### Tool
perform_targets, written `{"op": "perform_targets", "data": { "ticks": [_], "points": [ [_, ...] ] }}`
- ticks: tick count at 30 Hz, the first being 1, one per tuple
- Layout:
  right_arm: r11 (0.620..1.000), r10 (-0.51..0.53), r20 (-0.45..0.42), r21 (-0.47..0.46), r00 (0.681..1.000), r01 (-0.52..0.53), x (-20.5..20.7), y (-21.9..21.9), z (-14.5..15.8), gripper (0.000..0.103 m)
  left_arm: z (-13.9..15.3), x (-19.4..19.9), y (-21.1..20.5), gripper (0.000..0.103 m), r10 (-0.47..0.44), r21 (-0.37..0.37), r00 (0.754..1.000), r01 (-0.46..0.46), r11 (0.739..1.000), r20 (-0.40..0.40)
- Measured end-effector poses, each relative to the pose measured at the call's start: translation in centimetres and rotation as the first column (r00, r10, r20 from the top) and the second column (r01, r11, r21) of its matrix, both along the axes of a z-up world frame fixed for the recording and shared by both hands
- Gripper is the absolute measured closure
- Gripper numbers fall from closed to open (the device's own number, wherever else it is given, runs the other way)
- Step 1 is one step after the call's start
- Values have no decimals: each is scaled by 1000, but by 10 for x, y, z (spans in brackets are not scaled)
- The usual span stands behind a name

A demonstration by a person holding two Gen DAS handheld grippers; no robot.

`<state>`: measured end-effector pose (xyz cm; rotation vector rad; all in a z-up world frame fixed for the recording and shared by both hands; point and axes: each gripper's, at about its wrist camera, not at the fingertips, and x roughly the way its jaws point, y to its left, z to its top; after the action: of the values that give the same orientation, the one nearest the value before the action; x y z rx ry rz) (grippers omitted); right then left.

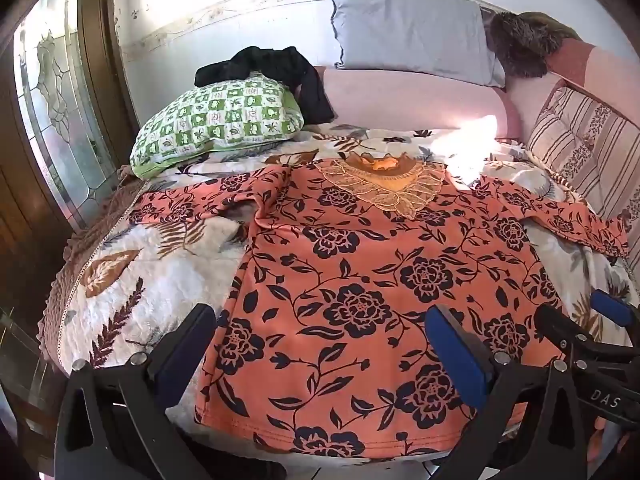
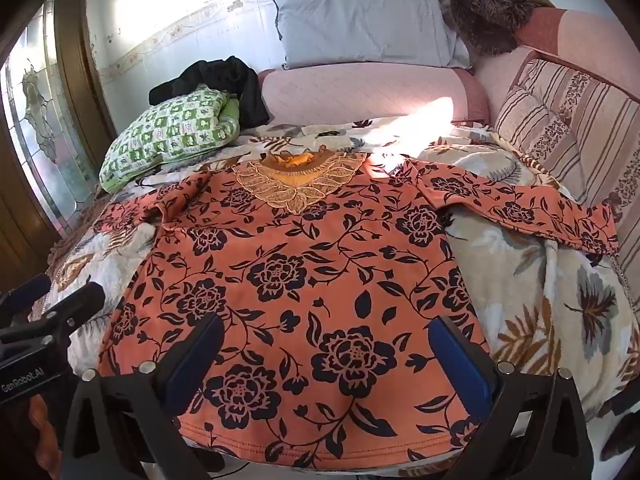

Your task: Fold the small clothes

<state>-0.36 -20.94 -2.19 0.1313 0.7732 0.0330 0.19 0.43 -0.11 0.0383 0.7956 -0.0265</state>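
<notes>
An orange top with black flowers (image 1: 360,280) lies flat on the bed, neck with lace collar (image 1: 384,184) at the far end, sleeves spread left and right. It also shows in the right wrist view (image 2: 304,280). My left gripper (image 1: 320,348) is open and empty above the hem, toward its left side. My right gripper (image 2: 328,360) is open and empty above the hem, toward its right side. The right gripper also shows at the right edge of the left wrist view (image 1: 580,320); the left gripper shows at the left edge of the right wrist view (image 2: 52,300).
A leaf-print blanket (image 1: 132,292) covers the bed. A green checked pillow (image 1: 216,124) with a black garment (image 1: 280,68) lies at far left. A grey pillow (image 1: 412,36), a pink bolster (image 1: 412,100) and striped cushions (image 1: 580,140) line the back and right. A wooden door (image 1: 52,128) stands left.
</notes>
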Motion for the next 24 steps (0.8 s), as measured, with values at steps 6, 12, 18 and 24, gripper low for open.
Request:
{"op": "perform_targets", "data": {
  "ticks": [6, 12, 18, 24],
  "points": [
    [1000, -2, 6, 5, 1000, 2, -2, 1, -3, 0, -2, 5, 3, 0, 2, 4, 1000, -2, 1000, -26],
    [1000, 1, 4, 2, 1000, -1, 1, 4, 0, 0, -11, 6, 1, 0, -6, 8, 999, 6, 1000, -33],
    [1000, 3, 16, -3, 1000, -3, -1, 5, 2, 0, -12, 5, 3, 0, -9, -7, 999, 9, 1000, -39],
    [1000, 0, 27, -13, 1000, 0, -2, 6, 4, 0, -11, 4, 3, 0, -15, -16, 999, 14, 1000, -44]
  ]
}}
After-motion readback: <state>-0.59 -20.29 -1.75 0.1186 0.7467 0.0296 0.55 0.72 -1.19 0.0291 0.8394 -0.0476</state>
